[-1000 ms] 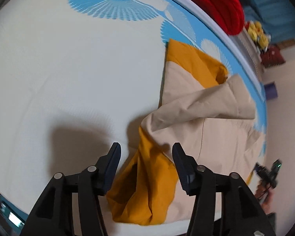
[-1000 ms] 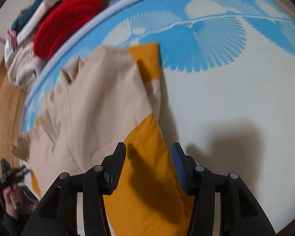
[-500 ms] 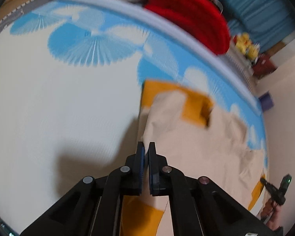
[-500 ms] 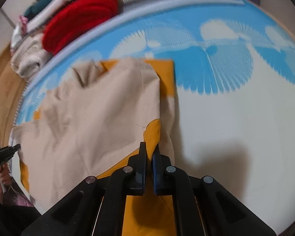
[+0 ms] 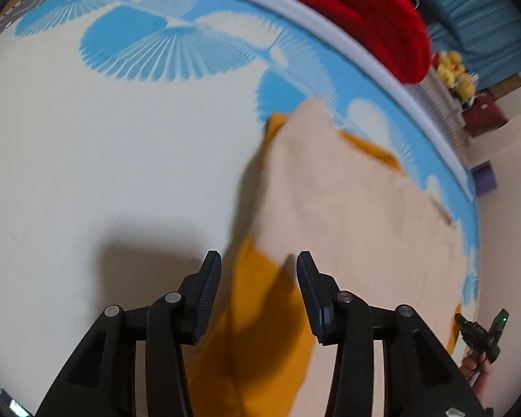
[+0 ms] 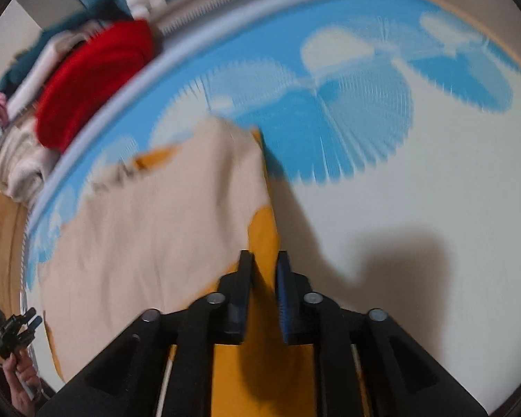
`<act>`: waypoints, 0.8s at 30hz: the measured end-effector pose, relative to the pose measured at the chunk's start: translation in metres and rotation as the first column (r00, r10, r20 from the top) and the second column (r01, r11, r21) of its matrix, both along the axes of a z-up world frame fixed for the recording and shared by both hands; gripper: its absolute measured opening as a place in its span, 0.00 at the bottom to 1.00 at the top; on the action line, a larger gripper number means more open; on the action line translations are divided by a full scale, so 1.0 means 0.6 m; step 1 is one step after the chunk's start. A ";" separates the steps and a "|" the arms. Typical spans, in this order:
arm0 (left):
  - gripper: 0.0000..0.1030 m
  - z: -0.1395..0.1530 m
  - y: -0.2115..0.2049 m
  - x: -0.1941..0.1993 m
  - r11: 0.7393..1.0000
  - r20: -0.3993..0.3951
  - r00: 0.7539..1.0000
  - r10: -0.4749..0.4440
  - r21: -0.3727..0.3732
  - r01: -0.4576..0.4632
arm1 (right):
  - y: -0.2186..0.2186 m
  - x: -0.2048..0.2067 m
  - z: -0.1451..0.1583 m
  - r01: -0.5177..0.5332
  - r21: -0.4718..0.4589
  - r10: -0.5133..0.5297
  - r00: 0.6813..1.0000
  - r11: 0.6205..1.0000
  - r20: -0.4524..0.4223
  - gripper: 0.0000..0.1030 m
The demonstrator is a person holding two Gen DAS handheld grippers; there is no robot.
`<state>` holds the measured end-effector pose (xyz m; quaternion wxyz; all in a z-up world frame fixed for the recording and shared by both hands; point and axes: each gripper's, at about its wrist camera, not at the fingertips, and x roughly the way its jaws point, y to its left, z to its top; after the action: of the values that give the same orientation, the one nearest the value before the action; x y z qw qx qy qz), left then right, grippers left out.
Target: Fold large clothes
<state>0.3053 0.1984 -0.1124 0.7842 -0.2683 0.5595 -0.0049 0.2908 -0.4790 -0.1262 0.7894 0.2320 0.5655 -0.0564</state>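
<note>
A large beige and mustard-yellow garment lies spread on the white and blue mat. In the left wrist view my left gripper is open, its fingers apart above the garment's mustard part. In the right wrist view the same garment lies to the left and below. My right gripper has its jaws a narrow gap apart over the mustard strip, not clamped on it.
A pile of clothes with a red item lies beyond the mat's far edge; it also shows in the right wrist view. Yellow toys and a purple box sit at the right. The other hand's gripper shows at each frame's lower corner.
Both grippers were shut on the garment half a second ago and have now opened, the left wide, the right slightly. The garment now lies flatter on the mat.
</note>
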 end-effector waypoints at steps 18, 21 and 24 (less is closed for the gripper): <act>0.03 0.087 -0.045 0.004 0.986 0.294 0.955 -0.029 0.163 -0.021 | 0.036 -0.019 0.124 0.004 -0.153 0.045 0.948 0.988 0.316 0.03; 0.03 0.058 -0.059 0.023 0.982 0.232 0.972 -0.045 0.190 0.000 | 0.043 0.004 0.104 0.015 -0.190 0.040 0.959 0.982 0.282 0.03; 0.03 0.008 -0.063 0.035 0.977 0.114 0.992 -0.056 0.209 0.031 | 0.056 0.033 0.052 -0.015 -0.237 0.052 0.987 0.971 0.154 0.03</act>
<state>0.3263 0.1605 -0.1074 0.8397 -0.1720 0.5147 0.0201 0.3108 -0.4453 -0.0948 0.8548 0.1309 0.4939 -0.0910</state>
